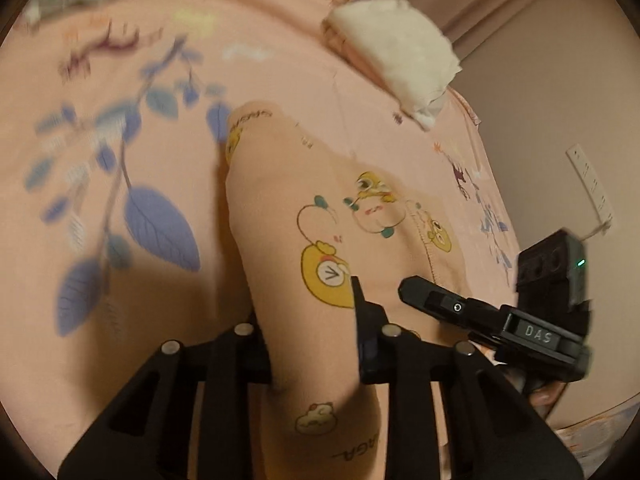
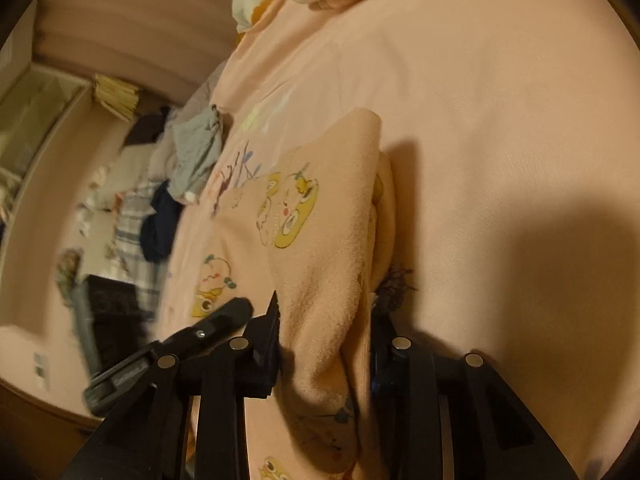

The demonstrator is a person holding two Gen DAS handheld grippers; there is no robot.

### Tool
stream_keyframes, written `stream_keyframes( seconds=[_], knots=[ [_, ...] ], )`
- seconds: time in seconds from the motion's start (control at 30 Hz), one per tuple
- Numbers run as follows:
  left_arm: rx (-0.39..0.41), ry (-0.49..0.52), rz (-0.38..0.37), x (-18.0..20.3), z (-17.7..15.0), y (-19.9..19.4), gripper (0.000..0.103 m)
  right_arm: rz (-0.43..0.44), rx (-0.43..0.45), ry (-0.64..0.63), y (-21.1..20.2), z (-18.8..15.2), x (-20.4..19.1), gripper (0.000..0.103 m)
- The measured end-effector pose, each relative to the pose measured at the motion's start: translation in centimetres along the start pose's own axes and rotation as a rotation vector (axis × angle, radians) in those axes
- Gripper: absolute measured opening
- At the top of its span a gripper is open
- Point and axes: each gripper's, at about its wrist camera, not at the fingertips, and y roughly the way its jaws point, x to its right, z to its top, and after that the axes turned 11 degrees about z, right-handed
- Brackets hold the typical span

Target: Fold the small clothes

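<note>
Pink floral bedsheet filled the left wrist view. We had the left gripper clenched on the peach cartoon-print garment, which lay on the sheet beyond the fingers. A white folded pile sat past the garment; the right gripper was just beside it. In the right wrist view, the right gripper was clamping the garment's bunched edge; grey clothes lay well beyond it.

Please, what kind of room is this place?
Probably a bedroom: the garment lies on a pink printed bedsheet, curtains hang behind, and other clothes are heaped at the edge.
</note>
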Motion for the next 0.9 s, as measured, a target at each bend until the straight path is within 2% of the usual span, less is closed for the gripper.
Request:
stream_keyframes(
  seconds=[0.1,0.17,0.3,0.43,0.5,0.6,0.7,0.8,0.87,0.9],
  knots=[
    [0.073,0.038,-0.001,0.7,0.5,-3.3,0.025,-0.03,0.023,-0.074,-1.5,0.2,-2.8,0.034],
    [0.119,0.054,-0.042,0.1,1.4,-6.6,0.025,-0.033,0.045,-0.144,-2.6,0.4,-5.8,0.034],
    [0.154,0.016,-0.083,-1.9,3.3,-11.4,0.025,-0.008,0.054,-0.219,-3.8,0.8,-11.7,0.034],
    [0.216,0.021,-0.043,-4.6,2.8,-15.0,0.025,-0.003,0.041,-0.317,-2.0,0.1,-16.5,0.034],
    [0.21,-0.009,-0.028,-6.4,2.2,-15.1,0.026,0.012,0.008,-0.338,-0.3,-0.6,-17.6,0.034],
    [0.164,-0.058,0.018,-9.3,1.7,-13.2,0.026,0.008,-0.045,-0.336,3.5,-1.5,-17.4,0.034],
    [0.099,-0.056,0.096,-12.4,0.0,-8.6,0.026,-0.037,-0.101,-0.345,7.3,-2.4,-15.7,0.034],
    [0.044,-0.039,0.165,-13.9,-2.3,-5.7,0.028,-0.089,-0.2,-0.285,12.1,-3.2,-12.1,0.034],
    [0.068,-0.007,0.169,-14.6,-3.1,-6.1,0.032,-0.135,-0.239,-0.228,14.2,-3.7,-9.7,0.034],
    [0.077,0.0,0.157,-14.8,-3.1,-6.4,0.034,-0.115,-0.229,-0.232,14.0,-3.7,-9.7,0.034]
  ],
)
